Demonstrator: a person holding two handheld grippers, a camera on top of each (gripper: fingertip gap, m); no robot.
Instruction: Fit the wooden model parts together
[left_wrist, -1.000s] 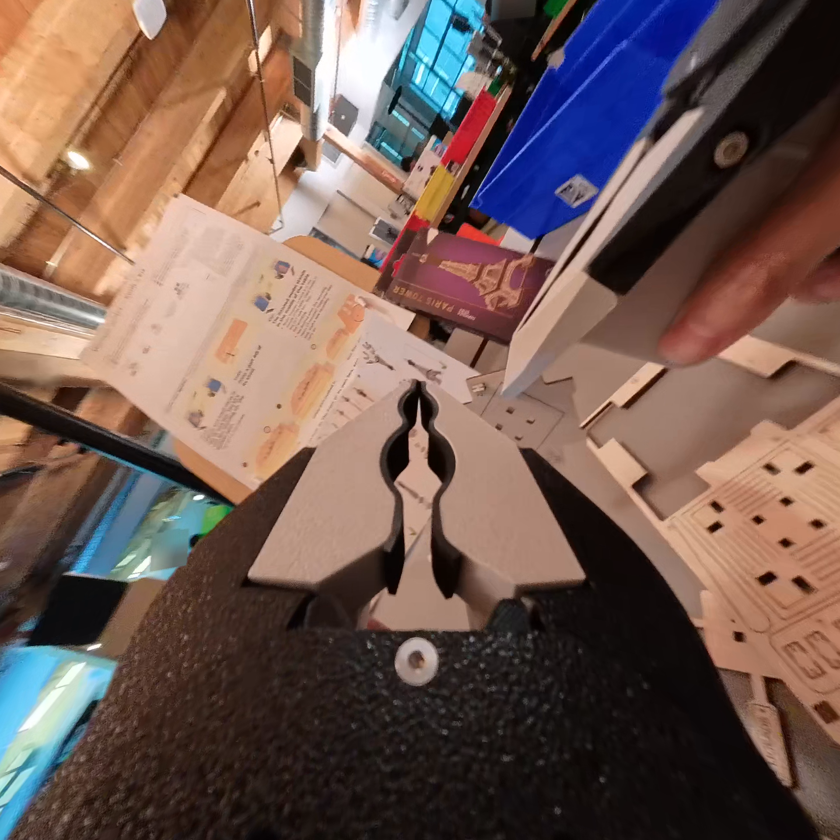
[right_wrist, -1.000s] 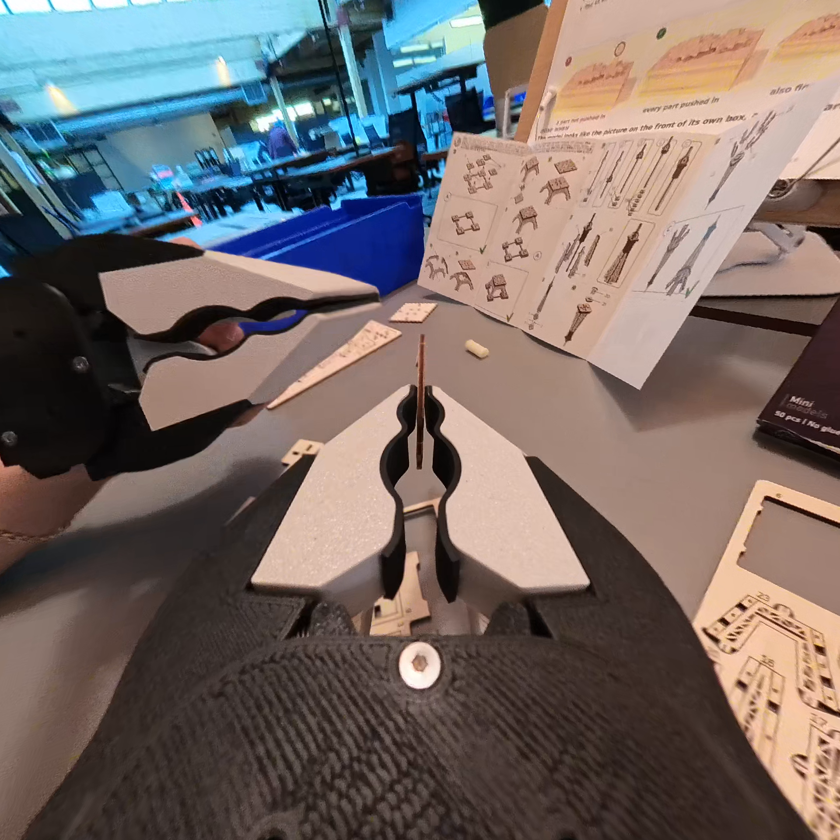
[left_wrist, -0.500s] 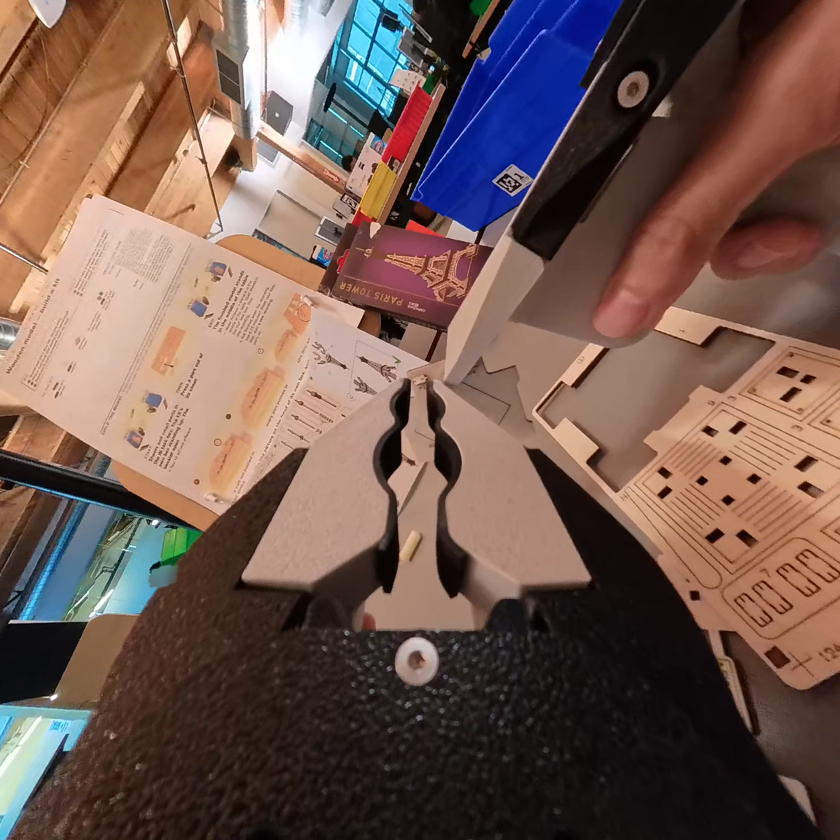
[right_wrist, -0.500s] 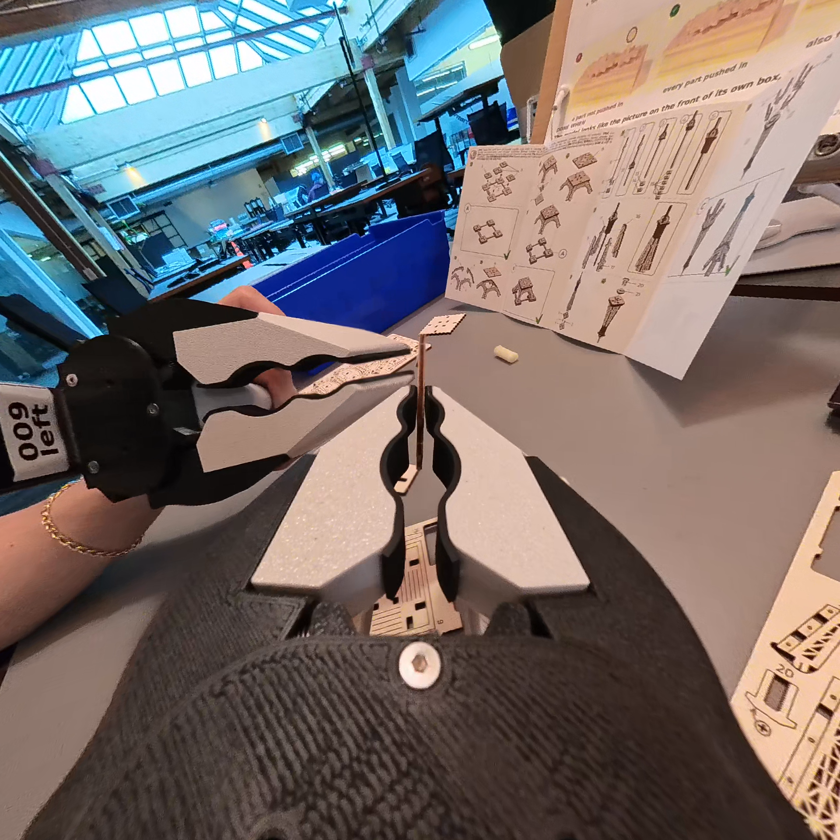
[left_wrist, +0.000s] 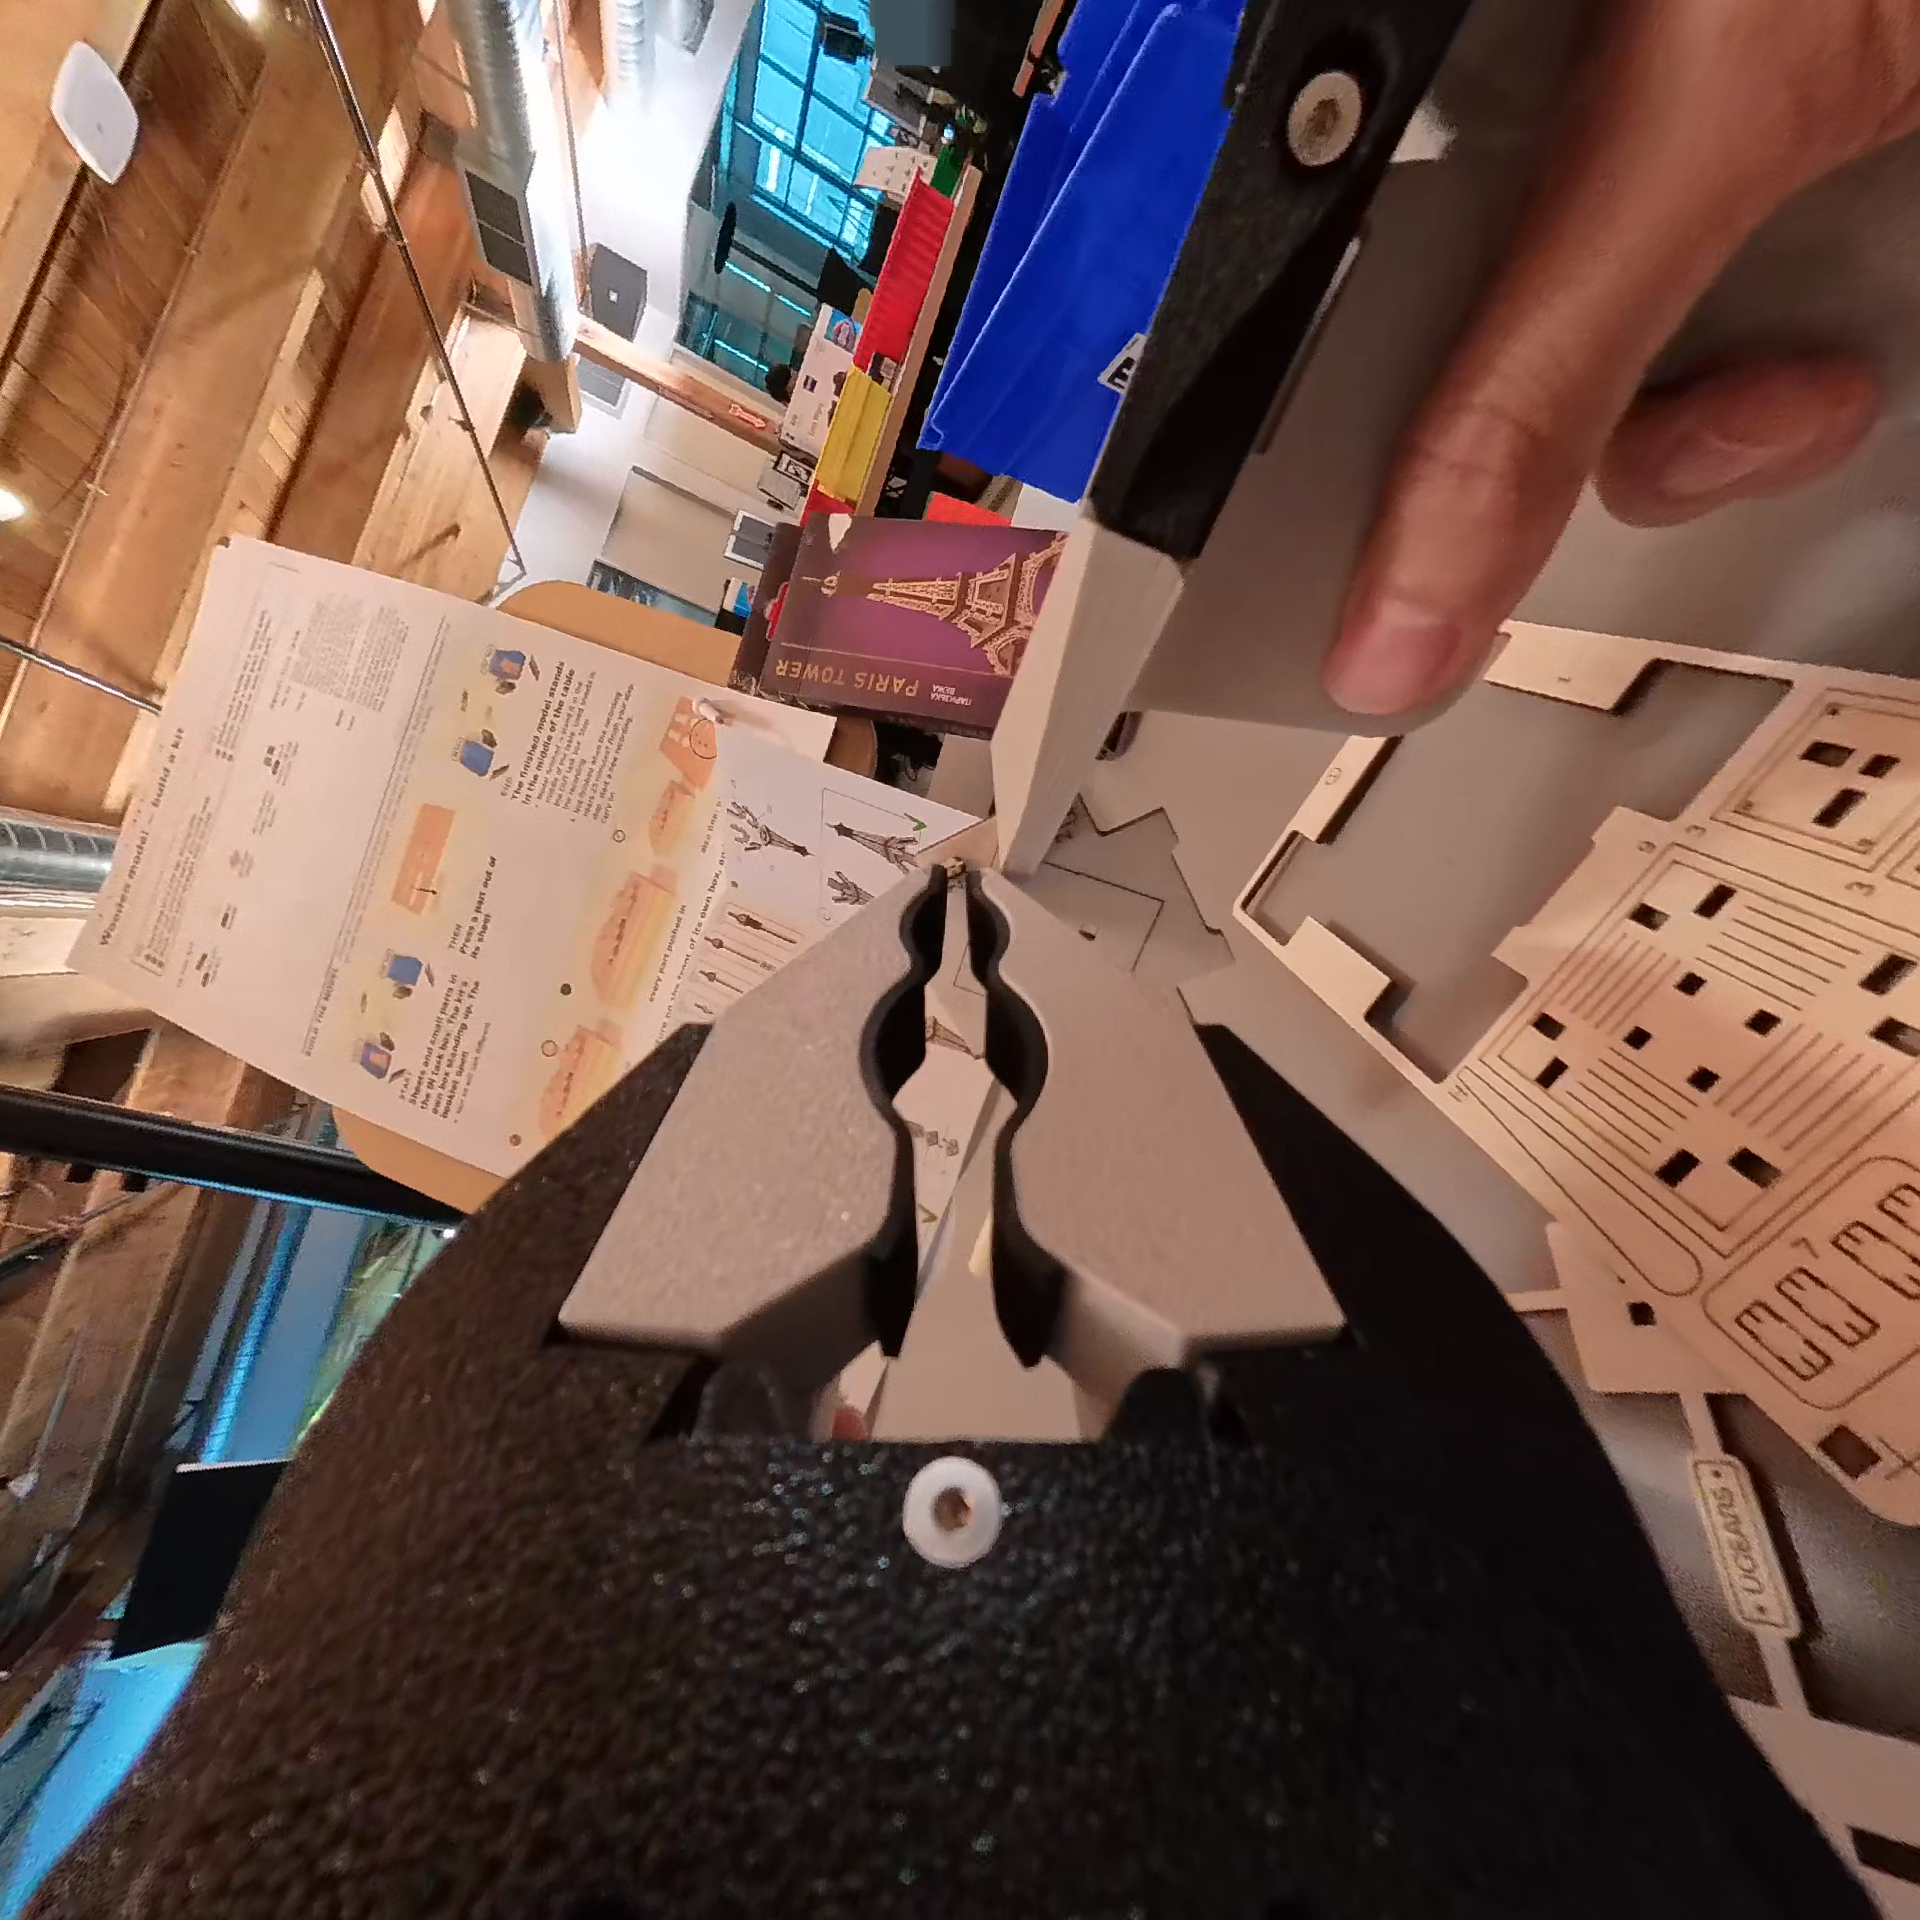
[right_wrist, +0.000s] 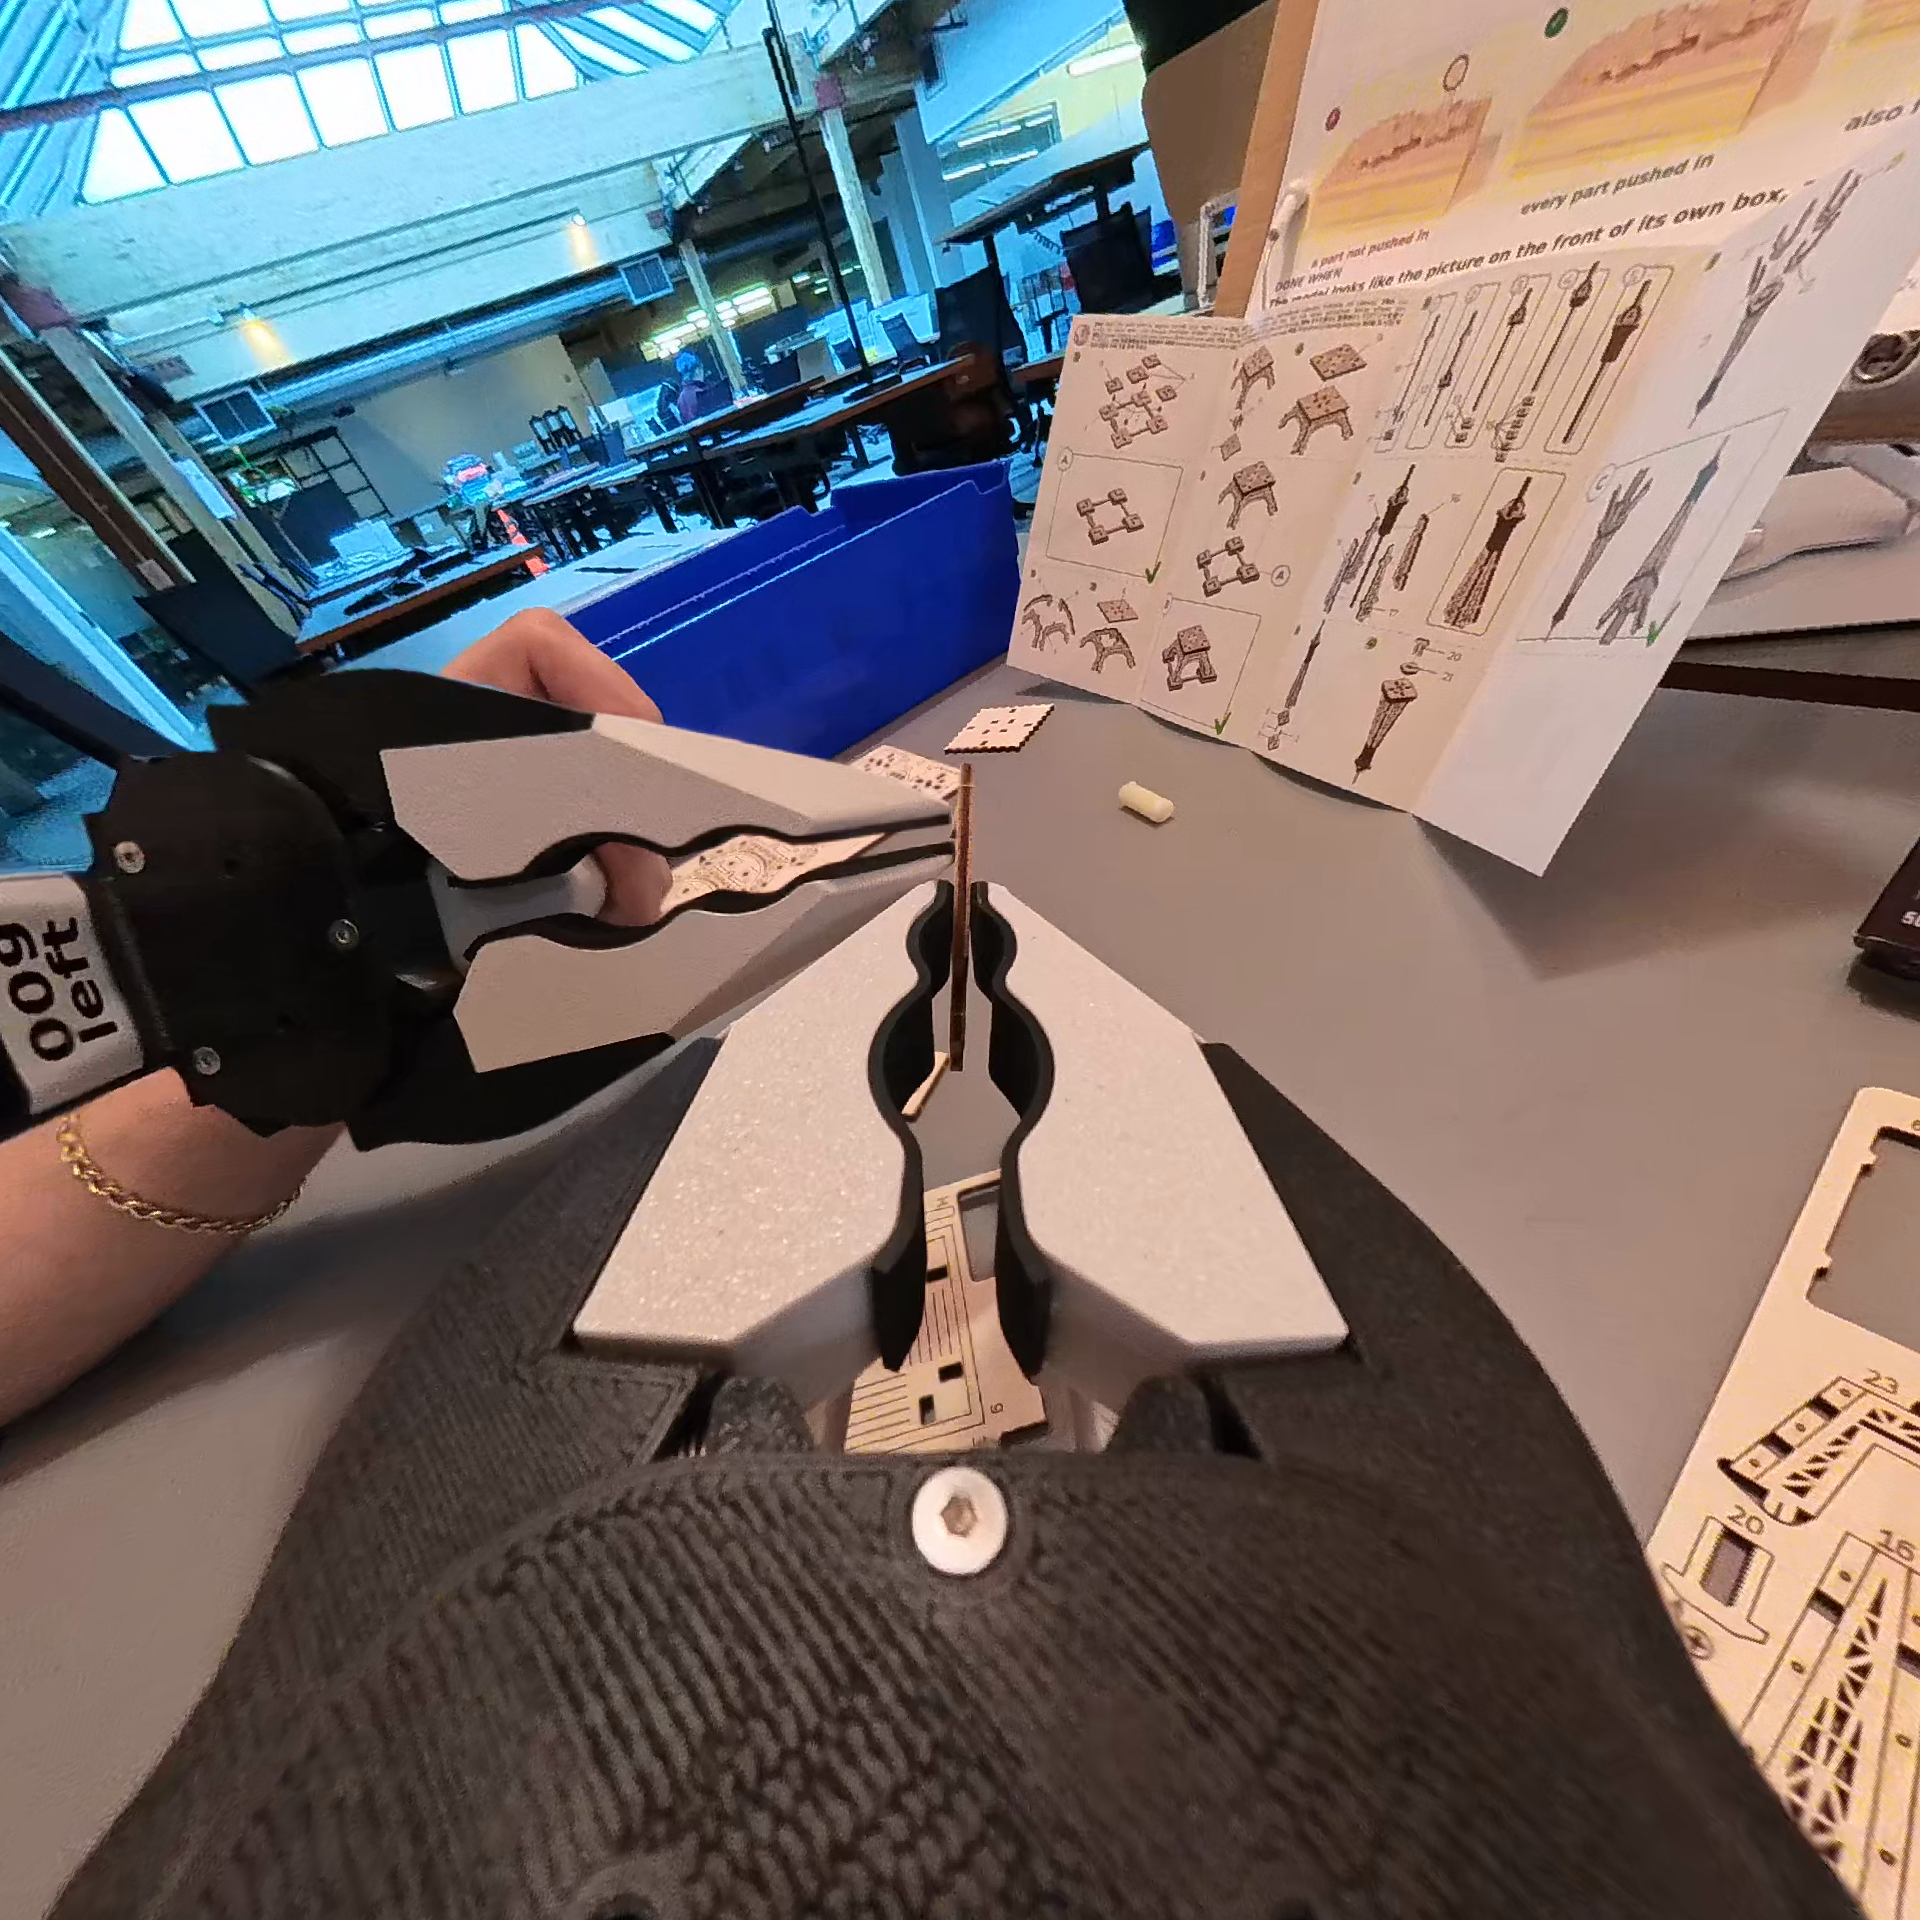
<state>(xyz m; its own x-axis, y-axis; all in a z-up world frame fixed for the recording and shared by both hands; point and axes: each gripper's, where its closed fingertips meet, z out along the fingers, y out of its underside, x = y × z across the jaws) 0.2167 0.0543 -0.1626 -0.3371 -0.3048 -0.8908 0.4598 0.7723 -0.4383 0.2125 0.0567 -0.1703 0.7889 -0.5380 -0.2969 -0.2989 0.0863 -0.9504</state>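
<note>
My right gripper (right_wrist: 961, 902) is shut on a thin flat wooden part (right_wrist: 962, 821), held upright and edge-on above the grey table (right_wrist: 1403, 1018). My left gripper (right_wrist: 943, 834) comes in from the left with its jaws shut, tips right against that part. In the left wrist view, my left gripper (left_wrist: 956, 883) pinches a tiny wooden bit (left_wrist: 953, 869) at its tips. The right gripper (left_wrist: 1031, 831) reaches down from the upper right, almost touching them. The upright part is hidden there.
Punched wooden sheets lie on the table (left_wrist: 1683, 997) (right_wrist: 1808, 1475). A square piece (right_wrist: 997, 725), a patterned strip (right_wrist: 774, 860) and a white peg (right_wrist: 1146, 803) lie beyond the grippers. Instruction sheets (right_wrist: 1403, 520) (left_wrist: 416, 862), a purple box (left_wrist: 914, 634) and a blue bin (right_wrist: 831, 613) stand behind. Only a small space, under 4 cm, lies between the two pairs of fingers. From either gripper's tips it is about 20 centimetres to the white peg (right_wrist: 1146, 803).
My left gripper has moved right and closed the distance to the upright part; its tips now meet it. The right gripper has kept its hold, raised slightly.
</note>
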